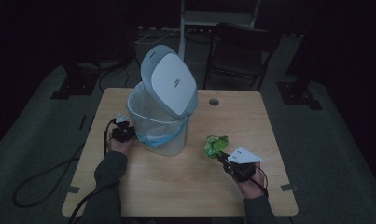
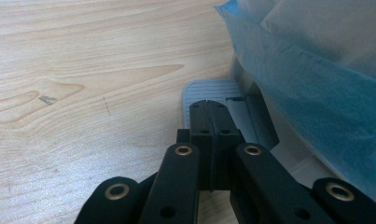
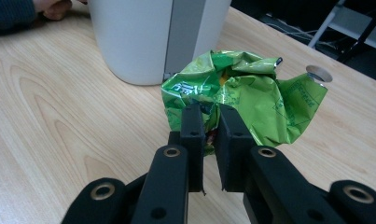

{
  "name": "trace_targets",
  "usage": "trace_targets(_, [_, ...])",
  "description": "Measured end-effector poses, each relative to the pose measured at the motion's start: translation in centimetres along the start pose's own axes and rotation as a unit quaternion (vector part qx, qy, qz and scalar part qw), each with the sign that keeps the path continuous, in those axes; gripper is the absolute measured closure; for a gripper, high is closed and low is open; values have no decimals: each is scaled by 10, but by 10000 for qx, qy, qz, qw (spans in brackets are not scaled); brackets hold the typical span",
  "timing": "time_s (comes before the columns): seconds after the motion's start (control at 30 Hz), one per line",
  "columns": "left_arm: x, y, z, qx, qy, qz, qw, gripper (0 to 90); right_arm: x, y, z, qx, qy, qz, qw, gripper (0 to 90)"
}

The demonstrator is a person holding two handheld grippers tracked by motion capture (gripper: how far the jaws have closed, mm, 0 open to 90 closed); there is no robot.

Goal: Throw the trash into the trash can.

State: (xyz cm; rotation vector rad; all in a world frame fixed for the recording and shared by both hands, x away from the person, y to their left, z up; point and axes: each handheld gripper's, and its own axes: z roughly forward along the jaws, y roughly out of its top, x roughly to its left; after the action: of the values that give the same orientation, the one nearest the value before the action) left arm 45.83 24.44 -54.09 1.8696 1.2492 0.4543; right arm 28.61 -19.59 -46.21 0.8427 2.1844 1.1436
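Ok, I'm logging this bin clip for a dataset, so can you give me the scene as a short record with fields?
setting: wooden table, dim room
bin: white pedal bin with blue liner, lid raised
left gripper: shut, its fingers pressed on the grey pedal at the bin's base
right gripper: shut on a crumpled green wrapper, which lies on the table beside the bin
table hole: round cable hole near the far edge
likely next move: wrapper lifted into the open bin

Left tongs (image 2: 208, 105) closed, tips down; right tongs (image 3: 209, 116) clamped, nearly closed.
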Motion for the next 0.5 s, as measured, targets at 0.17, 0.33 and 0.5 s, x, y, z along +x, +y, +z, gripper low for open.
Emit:
trace_targets(0.17, [0,0,0,-1,-6,-13,10000,900,3,7,-5,-69,49,-118,9999,820])
trace_targets(0.33, [0,0,0,0,2,-6,10000,900,7,15,-9,-148,115,-235,9995,820])
trace_targets(0.5, [0,0,0,0,-1,-10,10000,900,11,24,-13,-215,189,-347,9990,821])
